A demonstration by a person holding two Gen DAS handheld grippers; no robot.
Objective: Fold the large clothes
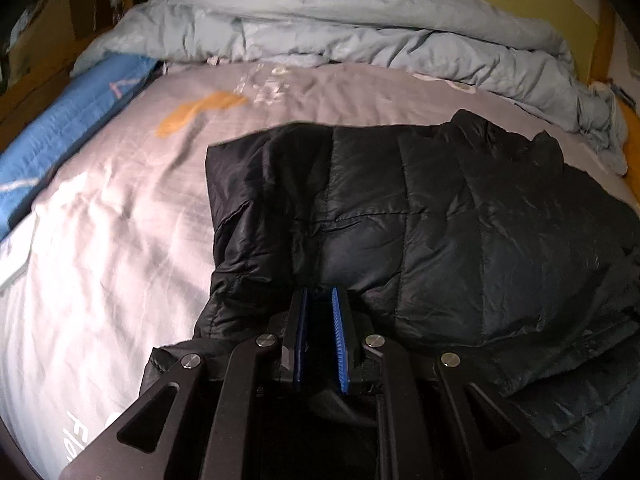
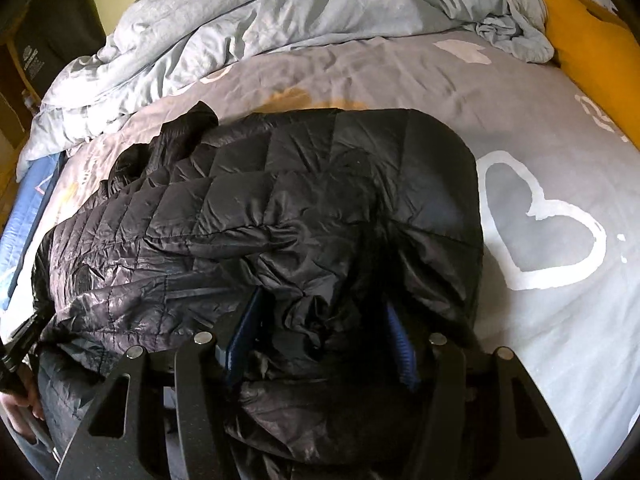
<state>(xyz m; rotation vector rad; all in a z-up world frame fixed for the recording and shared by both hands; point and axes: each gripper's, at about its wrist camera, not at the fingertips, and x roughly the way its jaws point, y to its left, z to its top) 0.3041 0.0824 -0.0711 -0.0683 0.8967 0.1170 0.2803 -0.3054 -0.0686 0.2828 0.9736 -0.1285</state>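
A black quilted puffer jacket (image 1: 420, 216) lies folded on the grey bed sheet (image 1: 120, 240); it also shows in the right wrist view (image 2: 280, 208). My left gripper (image 1: 320, 296) sits at the jacket's near edge, its blue pads close together with a narrow gap, pinching a fold of black fabric. My right gripper (image 2: 324, 304) is open wide, and bunched jacket fabric lies between its blue pads (image 2: 244, 328). The jacket's collar (image 1: 492, 128) points to the far right in the left wrist view.
A rumpled pale blue duvet (image 1: 340, 28) is heaped along the far side of the bed. A blue pillow (image 1: 68, 128) lies at the left edge. A yellow pillow (image 2: 588, 40) is at the far right. A white heart print (image 2: 540, 220) marks the sheet (image 2: 560, 320).
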